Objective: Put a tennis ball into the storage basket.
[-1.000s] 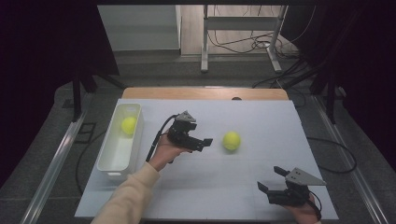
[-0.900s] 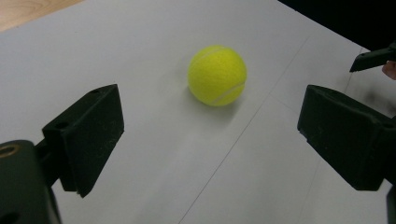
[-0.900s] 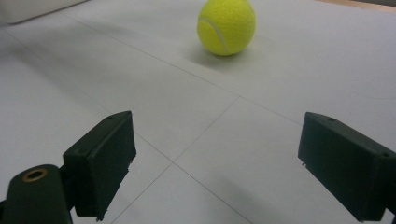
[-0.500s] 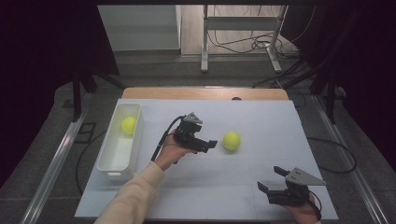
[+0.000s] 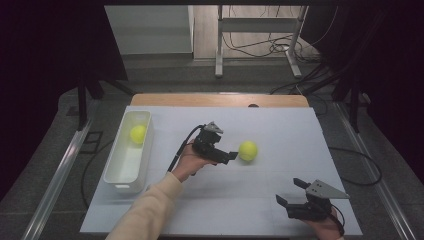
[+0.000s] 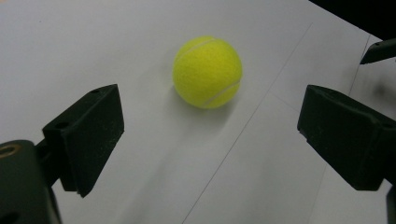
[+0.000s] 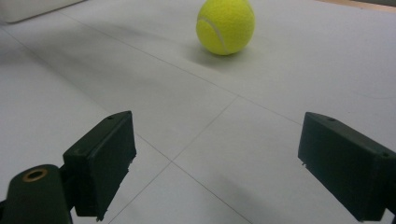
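Observation:
A yellow tennis ball (image 5: 248, 150) lies on the white table sheet (image 5: 280, 125), right of centre. My left gripper (image 5: 229, 152) is just to the ball's left, pointing at it, open. In the left gripper view the ball (image 6: 208, 72) sits a short way ahead of the wide-apart jaws, with nothing between them. My right gripper (image 5: 289, 191) rests open near the table's front right edge. From the right gripper view the same ball (image 7: 225, 26) is far ahead. A second tennis ball (image 5: 138, 133) lies in the white bin (image 5: 120, 172) at the left.
The bin stands lengthwise along the sheet's left side; its corner (image 7: 28, 9) appears in the right gripper view. A tip of the right gripper (image 6: 378, 51) appears at the upper right of the left gripper view. A wooden table edge (image 5: 215, 99) runs behind the sheet.
My left gripper has moved right, closing most of the gap to the tennis ball on the sheet. The right gripper and both balls have stayed put.

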The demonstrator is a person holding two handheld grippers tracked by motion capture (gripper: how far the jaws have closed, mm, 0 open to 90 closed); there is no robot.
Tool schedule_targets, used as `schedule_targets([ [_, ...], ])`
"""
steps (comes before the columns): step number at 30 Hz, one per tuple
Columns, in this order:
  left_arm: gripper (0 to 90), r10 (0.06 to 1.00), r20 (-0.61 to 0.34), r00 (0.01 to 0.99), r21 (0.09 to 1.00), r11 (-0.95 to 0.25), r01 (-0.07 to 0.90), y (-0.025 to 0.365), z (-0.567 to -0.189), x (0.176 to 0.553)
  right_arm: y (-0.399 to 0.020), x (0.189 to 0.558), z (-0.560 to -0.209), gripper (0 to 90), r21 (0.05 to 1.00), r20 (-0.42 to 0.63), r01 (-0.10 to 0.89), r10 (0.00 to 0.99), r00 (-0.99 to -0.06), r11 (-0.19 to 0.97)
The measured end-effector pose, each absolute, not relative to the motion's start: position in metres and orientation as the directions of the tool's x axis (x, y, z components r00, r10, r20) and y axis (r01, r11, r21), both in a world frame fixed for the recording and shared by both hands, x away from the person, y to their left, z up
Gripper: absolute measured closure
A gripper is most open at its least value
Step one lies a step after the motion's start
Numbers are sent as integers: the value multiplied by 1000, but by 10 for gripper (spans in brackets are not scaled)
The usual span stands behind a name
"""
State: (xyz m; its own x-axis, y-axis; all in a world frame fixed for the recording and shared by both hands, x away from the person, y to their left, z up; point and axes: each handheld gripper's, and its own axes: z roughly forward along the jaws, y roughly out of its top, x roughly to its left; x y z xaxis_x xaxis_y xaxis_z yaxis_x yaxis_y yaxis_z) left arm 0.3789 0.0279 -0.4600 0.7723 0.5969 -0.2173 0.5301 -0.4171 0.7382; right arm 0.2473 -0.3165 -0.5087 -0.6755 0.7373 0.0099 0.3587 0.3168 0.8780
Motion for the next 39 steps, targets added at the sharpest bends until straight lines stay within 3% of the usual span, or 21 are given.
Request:
schedule_targets([
  [39,83,586,-180,790,712,-476,515,-16,-477,397,-316,247,-509,113,877,9,358,734,-679,321],
])
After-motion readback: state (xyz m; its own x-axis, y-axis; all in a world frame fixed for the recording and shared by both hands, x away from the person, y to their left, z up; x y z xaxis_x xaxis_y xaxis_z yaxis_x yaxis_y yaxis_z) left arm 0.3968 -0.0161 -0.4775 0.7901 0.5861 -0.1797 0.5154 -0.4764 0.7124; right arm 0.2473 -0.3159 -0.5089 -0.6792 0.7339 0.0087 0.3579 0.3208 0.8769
